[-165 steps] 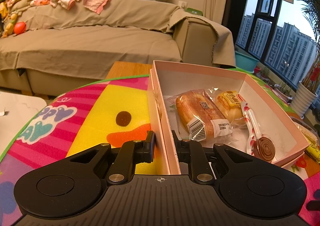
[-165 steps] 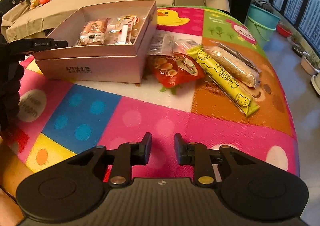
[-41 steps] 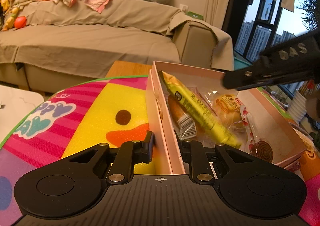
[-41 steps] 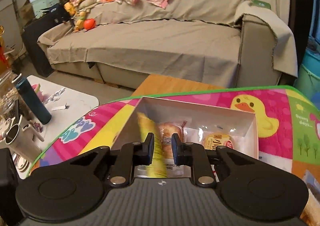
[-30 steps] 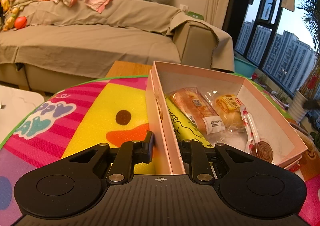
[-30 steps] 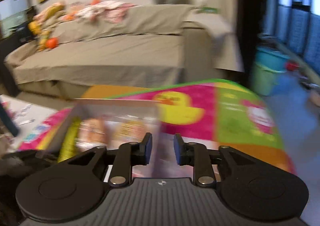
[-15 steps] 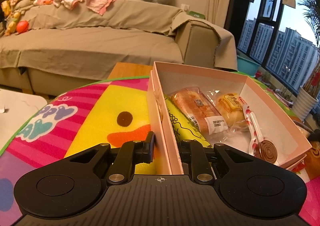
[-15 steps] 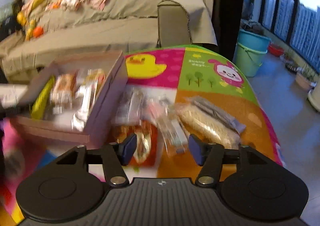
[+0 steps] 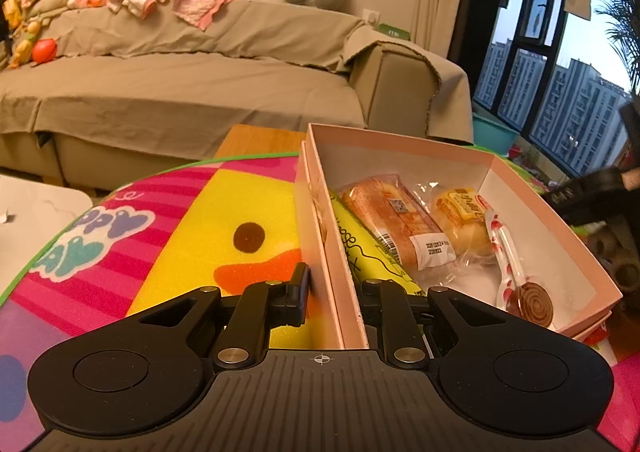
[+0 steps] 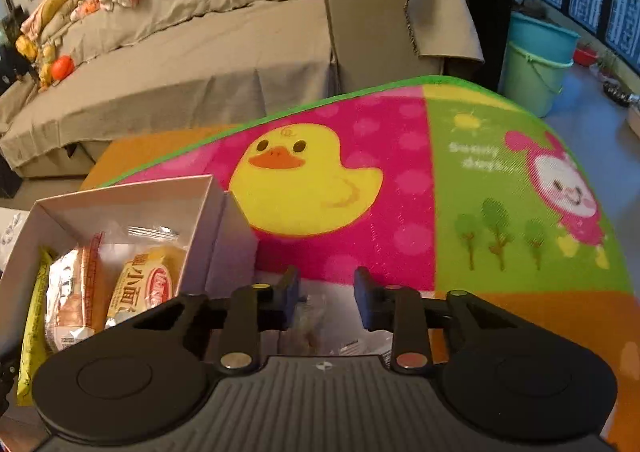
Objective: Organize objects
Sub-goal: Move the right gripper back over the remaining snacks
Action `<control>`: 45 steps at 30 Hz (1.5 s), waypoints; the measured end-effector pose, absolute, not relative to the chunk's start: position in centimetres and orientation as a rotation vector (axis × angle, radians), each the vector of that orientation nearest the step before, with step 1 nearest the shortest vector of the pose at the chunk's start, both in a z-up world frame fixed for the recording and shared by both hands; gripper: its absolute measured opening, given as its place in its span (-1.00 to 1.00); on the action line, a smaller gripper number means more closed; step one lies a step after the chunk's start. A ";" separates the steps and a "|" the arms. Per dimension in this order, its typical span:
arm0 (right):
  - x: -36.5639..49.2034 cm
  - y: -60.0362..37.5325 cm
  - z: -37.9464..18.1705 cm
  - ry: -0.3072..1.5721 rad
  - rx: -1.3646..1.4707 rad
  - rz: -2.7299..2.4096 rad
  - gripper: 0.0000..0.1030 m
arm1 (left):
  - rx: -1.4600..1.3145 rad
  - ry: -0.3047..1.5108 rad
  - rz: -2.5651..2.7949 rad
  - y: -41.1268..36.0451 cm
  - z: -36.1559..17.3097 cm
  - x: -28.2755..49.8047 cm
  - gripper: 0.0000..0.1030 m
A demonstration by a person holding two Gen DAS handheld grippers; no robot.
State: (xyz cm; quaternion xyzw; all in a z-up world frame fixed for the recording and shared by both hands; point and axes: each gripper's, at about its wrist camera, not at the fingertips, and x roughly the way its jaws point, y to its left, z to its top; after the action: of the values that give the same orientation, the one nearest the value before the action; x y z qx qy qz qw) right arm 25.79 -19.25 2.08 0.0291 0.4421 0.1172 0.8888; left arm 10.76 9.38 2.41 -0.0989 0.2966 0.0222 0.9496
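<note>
Home liv. rm: sofa (image 9: 192, 92), playmat (image 10: 400, 188)

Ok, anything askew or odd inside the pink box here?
Nothing spilled or damaged. The yellow snack stick lies wedged along the pink box wall, partly under the bread packet. The left tool clamps that wall.

Each hand-held gripper, the left (image 9: 331, 294) and the right (image 10: 326, 300), is built in matte black plastic, with a ribbed central plate marked by a small crosshair, two round embossed side discs, and silver screws at the finger pivots.
</note>
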 end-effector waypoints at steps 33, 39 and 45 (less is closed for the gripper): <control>1.2 -18.1 3.7 0.781 -0.334 0.330 0.46 | -0.203 0.603 0.046 9.4 2.4 10.8 -0.64; 1.1 -20.9 3.6 0.741 -0.446 0.083 0.51 | -0.203 0.603 0.046 9.4 2.4 10.8 -0.64; 1.4 -21.7 5.6 0.777 -0.150 0.246 0.51 | -0.203 0.603 0.046 9.4 2.4 10.8 -0.64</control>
State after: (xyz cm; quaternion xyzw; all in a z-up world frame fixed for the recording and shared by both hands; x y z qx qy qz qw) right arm 1.44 -21.72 5.63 -0.0727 0.3776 0.1195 0.9154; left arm 10.79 9.45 2.42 -0.0997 0.2963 0.0225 0.9496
